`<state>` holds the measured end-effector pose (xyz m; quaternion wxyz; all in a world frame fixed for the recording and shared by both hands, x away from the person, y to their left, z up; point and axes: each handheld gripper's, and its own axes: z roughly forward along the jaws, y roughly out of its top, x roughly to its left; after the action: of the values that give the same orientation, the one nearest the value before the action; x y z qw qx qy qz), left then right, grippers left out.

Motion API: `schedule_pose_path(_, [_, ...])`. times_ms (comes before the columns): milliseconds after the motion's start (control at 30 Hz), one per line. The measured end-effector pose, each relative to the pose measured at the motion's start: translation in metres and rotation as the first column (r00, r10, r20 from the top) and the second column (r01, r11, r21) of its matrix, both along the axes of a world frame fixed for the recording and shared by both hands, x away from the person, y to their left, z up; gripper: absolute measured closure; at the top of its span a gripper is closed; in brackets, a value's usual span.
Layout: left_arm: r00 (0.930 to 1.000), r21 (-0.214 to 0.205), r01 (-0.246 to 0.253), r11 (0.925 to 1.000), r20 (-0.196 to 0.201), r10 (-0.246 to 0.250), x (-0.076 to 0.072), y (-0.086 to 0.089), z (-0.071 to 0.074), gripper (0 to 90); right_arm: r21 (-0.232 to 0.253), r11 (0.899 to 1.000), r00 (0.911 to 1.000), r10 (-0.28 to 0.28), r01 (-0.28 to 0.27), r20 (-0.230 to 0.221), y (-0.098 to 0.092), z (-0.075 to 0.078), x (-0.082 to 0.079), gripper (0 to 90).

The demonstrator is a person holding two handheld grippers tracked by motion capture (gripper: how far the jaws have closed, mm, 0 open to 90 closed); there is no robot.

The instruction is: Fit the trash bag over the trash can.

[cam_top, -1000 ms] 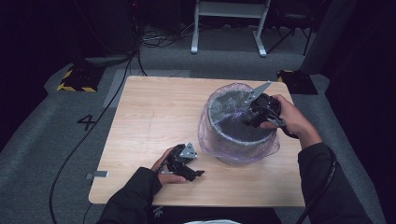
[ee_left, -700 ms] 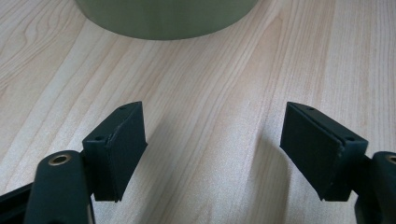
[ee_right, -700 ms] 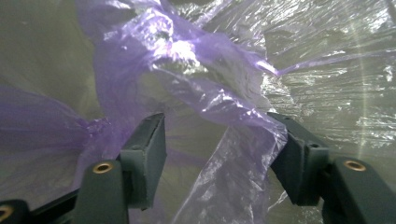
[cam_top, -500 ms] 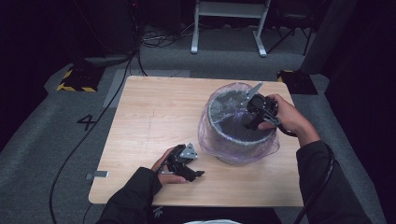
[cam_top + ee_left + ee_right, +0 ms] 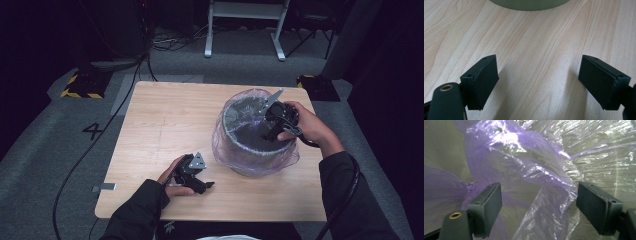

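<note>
right gripper [image 5: 270,131] inside bin [image 5: 250,160] near table's [image 5: 160,120] right edge, jaws just been opening, wide, crumpled purple bag liner [image 5: 524,165] between them, pads not pressing. left gripper [image 5: 205,186] low near front edge, jaws spread wide over bare wood, just been opening, nothing held.

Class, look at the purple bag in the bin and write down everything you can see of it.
The bag is thin, see-through purple plastic, crinkled and glossy. It lines a round grey bin on the wooden table; its top is folded over the rim and hangs loosely down the outside, bunching near the base. Inside, a loose fold stands between the open jaws of the right gripper, whose pads are not pressing it; those jaws have just been opening.
</note>
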<state>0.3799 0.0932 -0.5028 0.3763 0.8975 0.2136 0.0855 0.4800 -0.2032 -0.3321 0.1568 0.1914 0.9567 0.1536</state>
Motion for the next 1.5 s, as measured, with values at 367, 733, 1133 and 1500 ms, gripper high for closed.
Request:
schedule_pose_path(367, [0.9999,0.0,-0.015,0.9999,-0.004,0.015,-0.001,0.001,0.0,15.1,-0.018,1.0,0.9999,-0.013,0.013,0.008,0.001,-0.002,-0.002,21.0])
schedule_pose_path(733, [0.9999,-0.001,-0.014,0.9999,-0.004,0.014,-0.001,0.001,0.0,15.1,0.013,1.0,0.9993,-0.008,0.008,0.038,-0.001,0.002,-0.004,20.6])
schedule_pose_path(1133, [0.9999,-0.001,-0.014,0.9999,-0.004,0.014,-0.001,0.001,0.0,15.0,0.195,0.981,0.9918,-0.045,0.021,0.119,-0.028,0.021,-0.019,22.3])
schedule_pose_path(1500, [0.9999,-0.002,-0.015,0.9999,-0.004,0.015,-0.001,0.001,0.0,15.1,0.331,0.944,0.9813,-0.061,-0.003,0.182,-0.048,0.034,-0.041,21.7])
